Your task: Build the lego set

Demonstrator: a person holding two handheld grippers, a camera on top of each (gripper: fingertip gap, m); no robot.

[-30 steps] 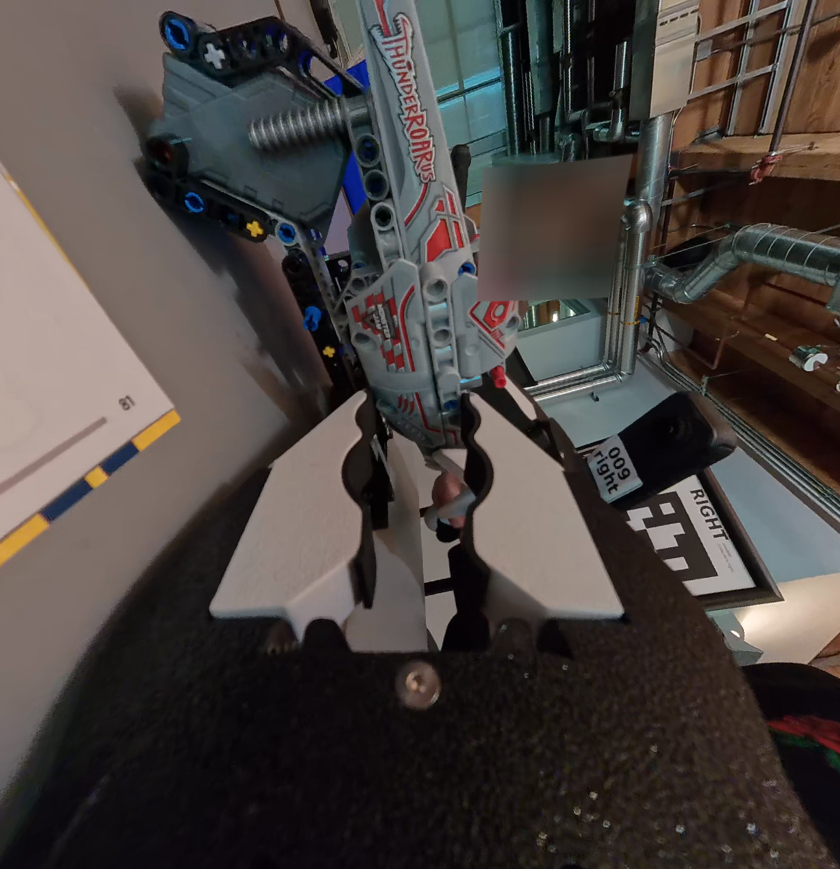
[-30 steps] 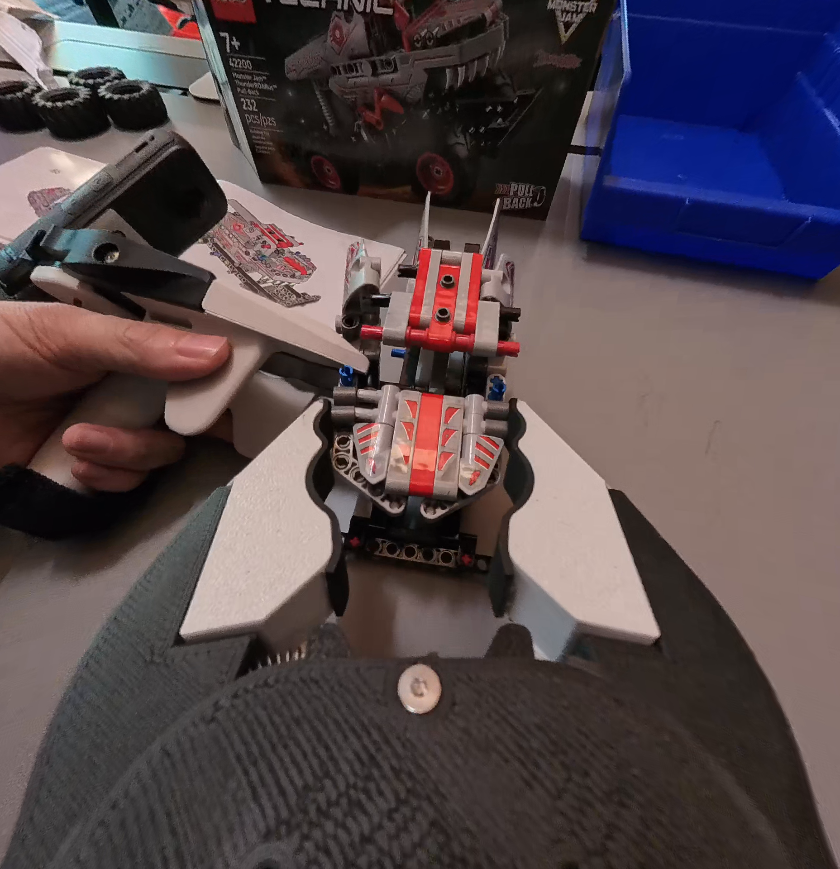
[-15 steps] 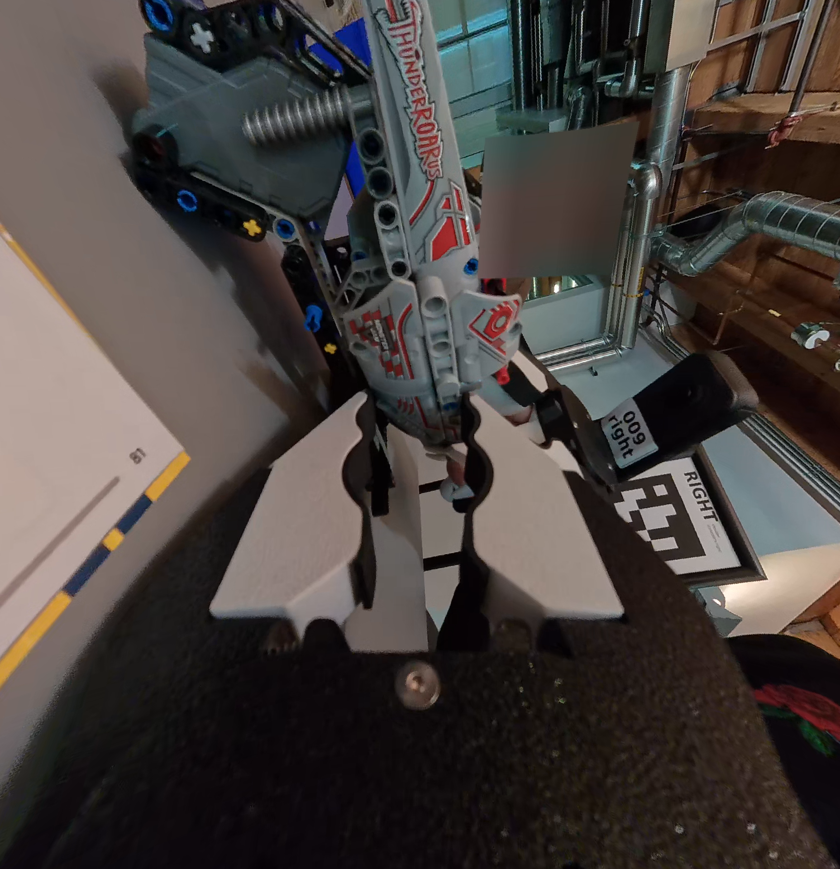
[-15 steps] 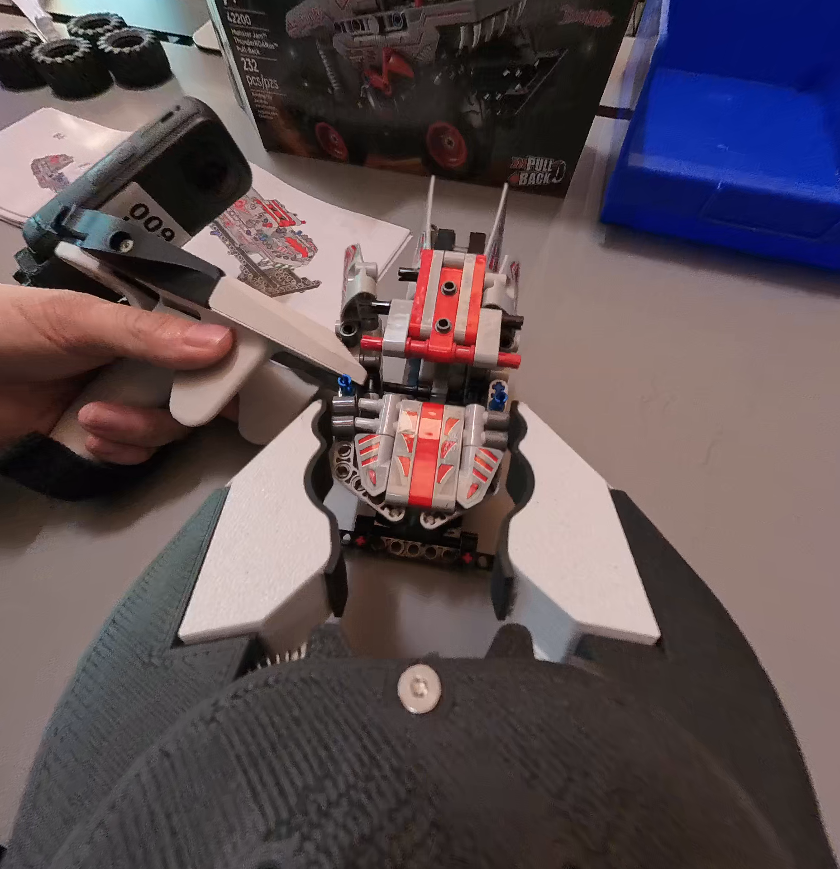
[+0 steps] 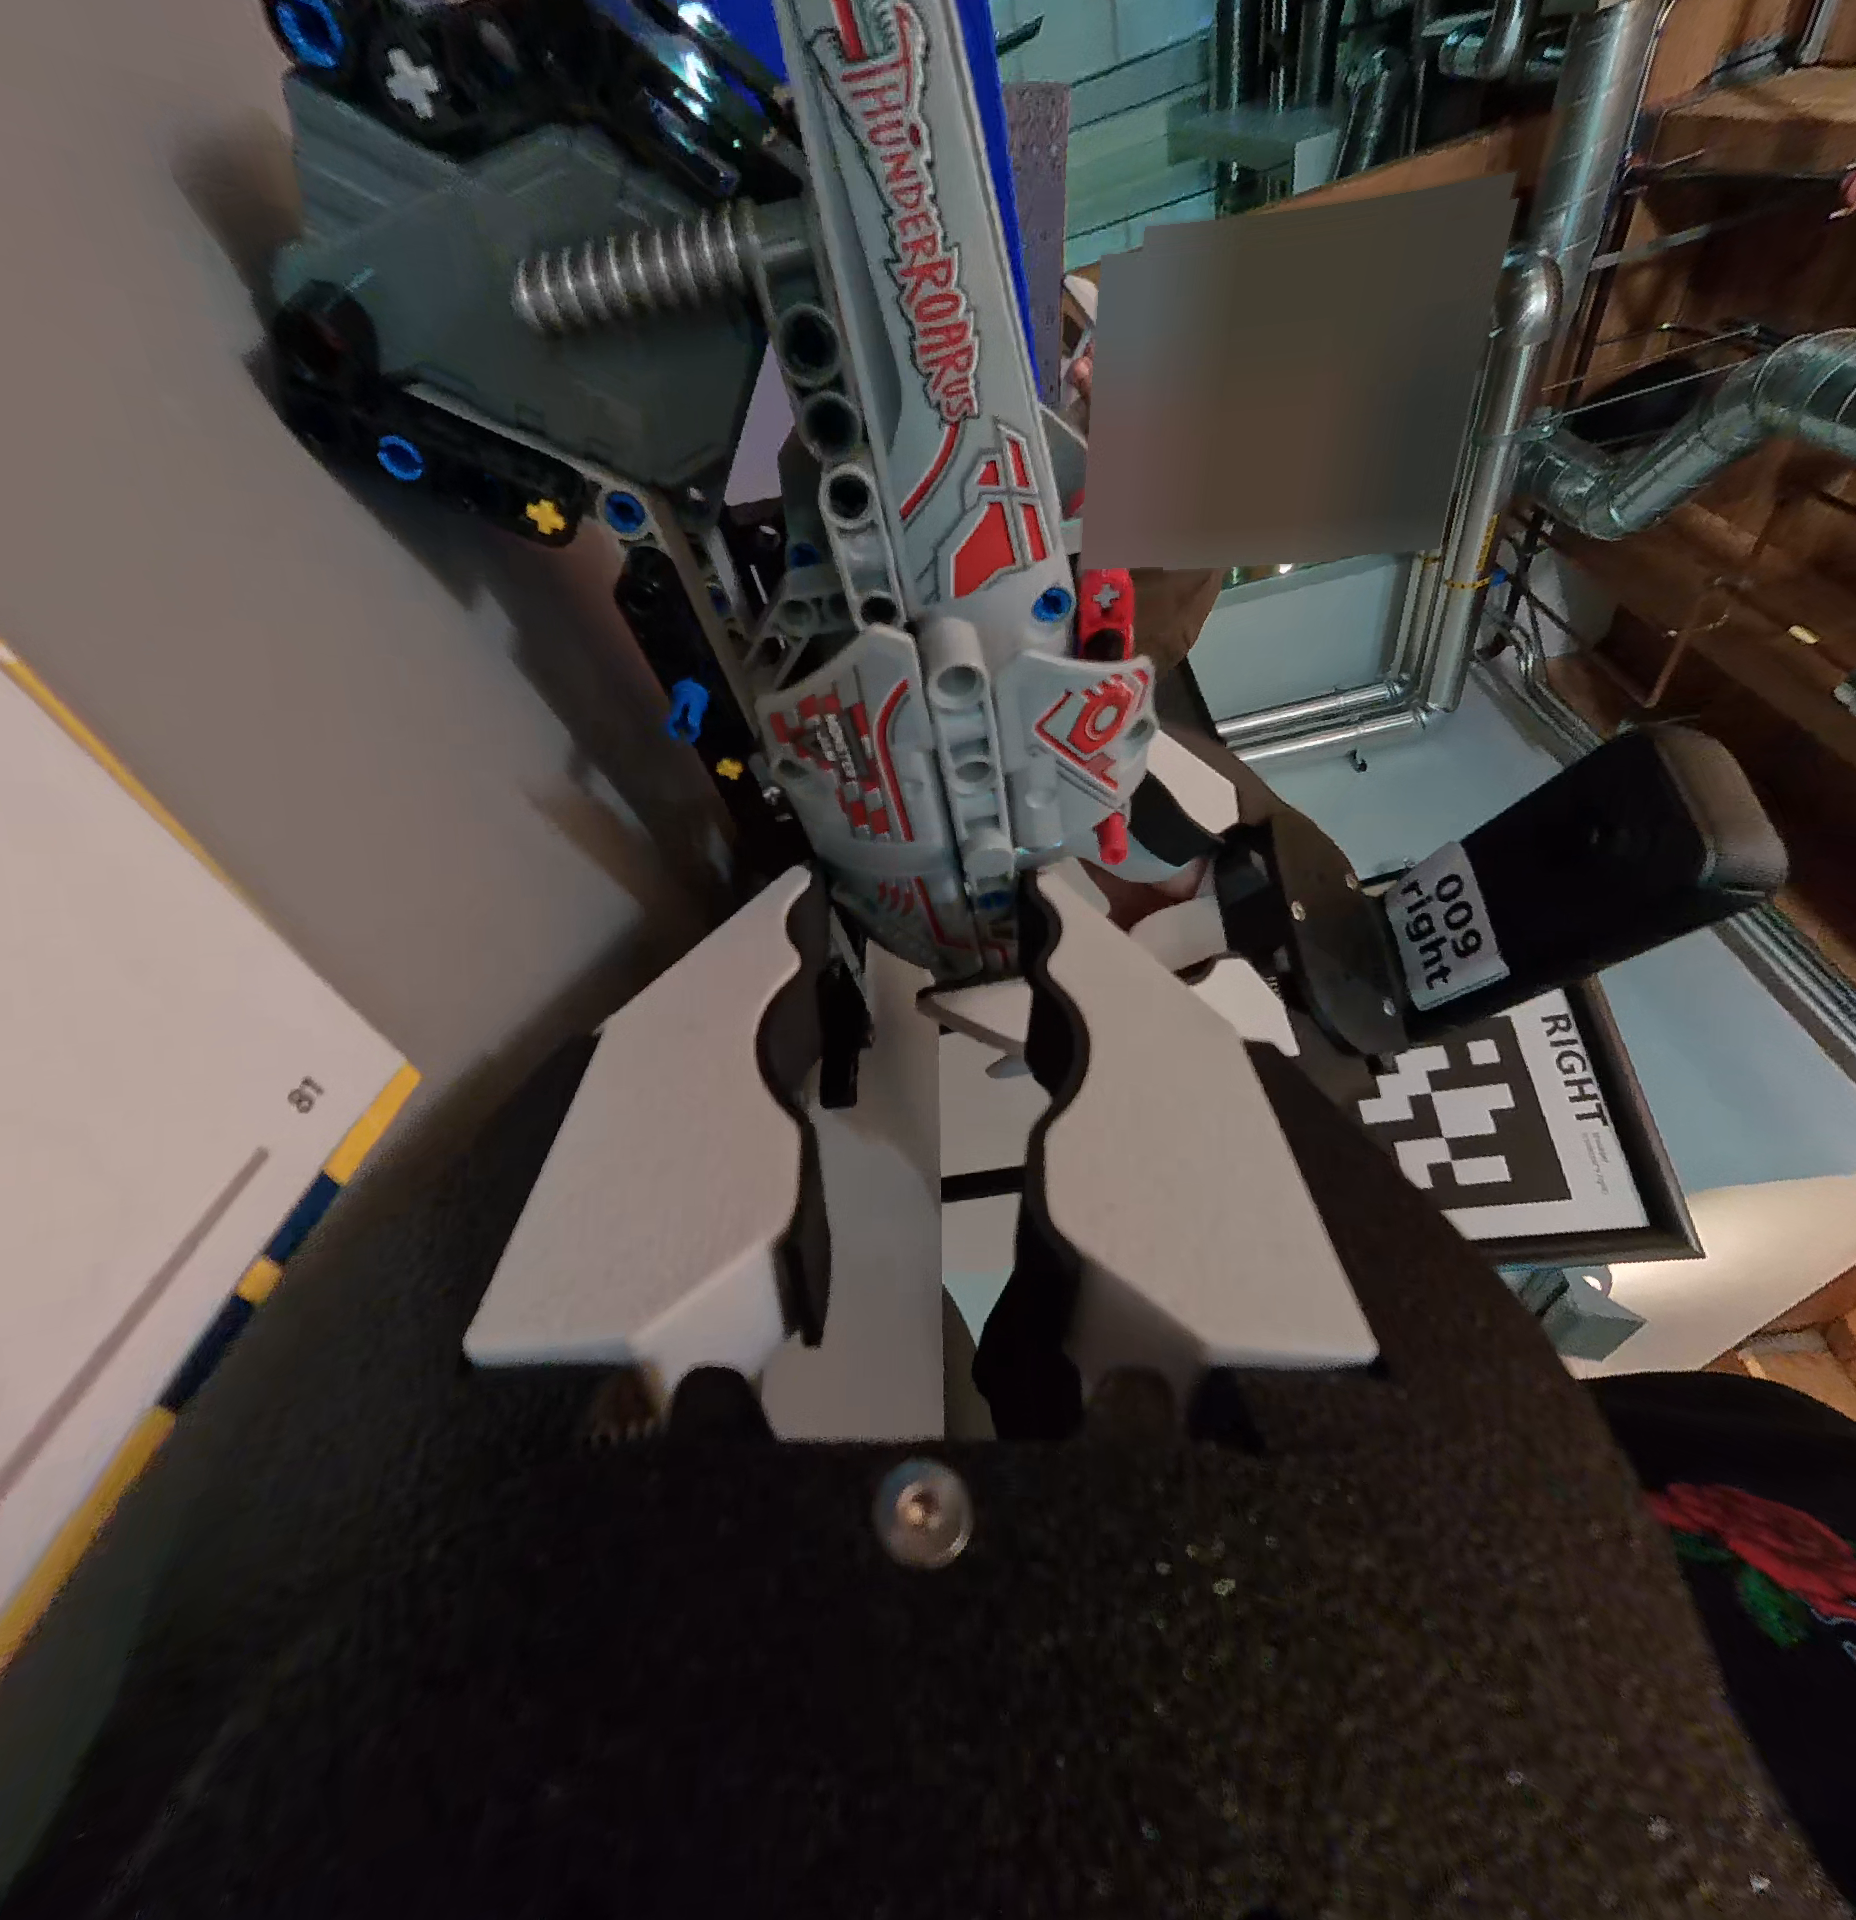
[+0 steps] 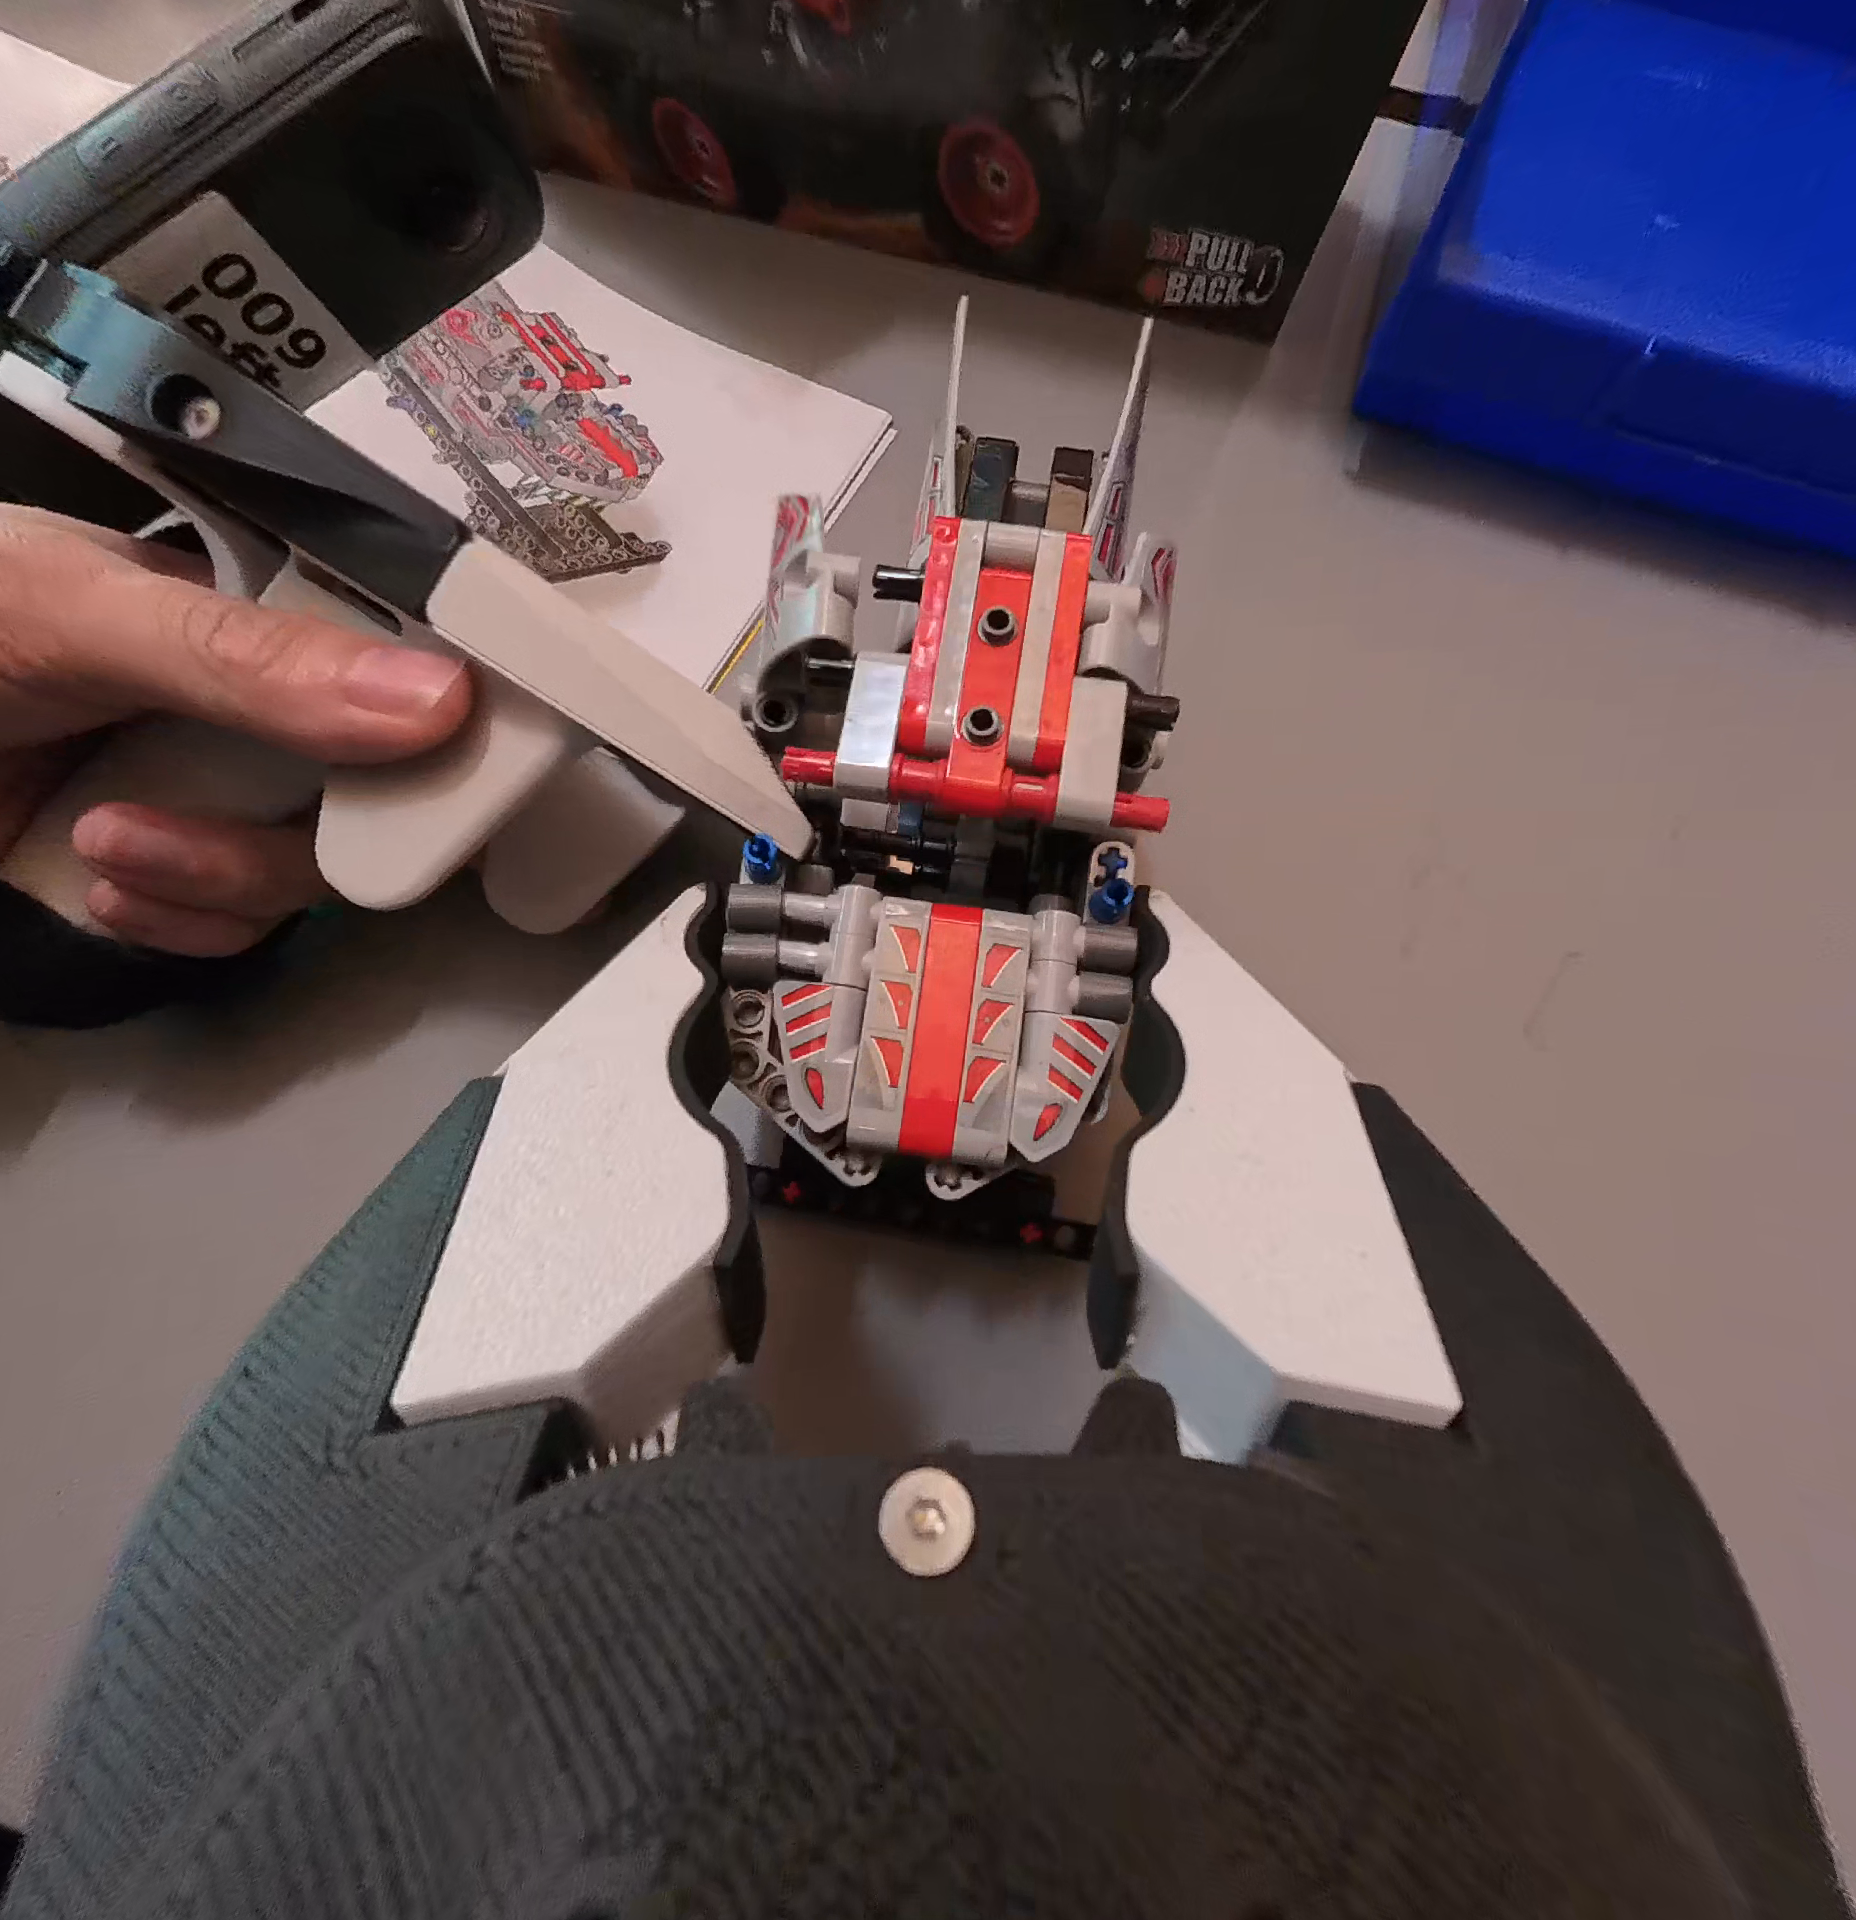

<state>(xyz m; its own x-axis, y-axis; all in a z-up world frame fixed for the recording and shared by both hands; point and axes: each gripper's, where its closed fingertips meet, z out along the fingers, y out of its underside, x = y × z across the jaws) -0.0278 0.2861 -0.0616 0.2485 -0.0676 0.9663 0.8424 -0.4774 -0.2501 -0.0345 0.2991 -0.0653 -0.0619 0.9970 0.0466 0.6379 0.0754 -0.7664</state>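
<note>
the lego truck (image 6: 950,935) stands on the grey table (image 6: 1526,883), nose toward the right wrist camera. the right gripper (image 6: 929,997) straddles the truck's front: its two white fingers (image 6: 591,1164) lie against the grey side pins of the hood, jaws spread to the hood's width and closed on it. the left gripper (image 6: 789,826) comes in from the truck's left side, held by a hand (image 6: 176,717); its finger tip touches the body just beside a blue pin (image 6: 761,860), behind the hood. in the left wrist view the left gripper (image 5: 924,935) has its fingers (image 5: 695,1122) narrowly parted, their tips against the lower edge of the grey and red side panel (image 5: 955,769); whether they pinch a part there cannot be told. the instruction booklet (image 6: 612,468) lies open behind the left gripper, the set's box (image 6: 903,135) beyond it, a blue bin (image 6: 1651,260) to the right.

compared with a second ago, both cameras sit closer to the truck, which fills more of each view, and the left gripper's camera body now stands higher in the right wrist view. the grips themselves look unchanged.
</note>
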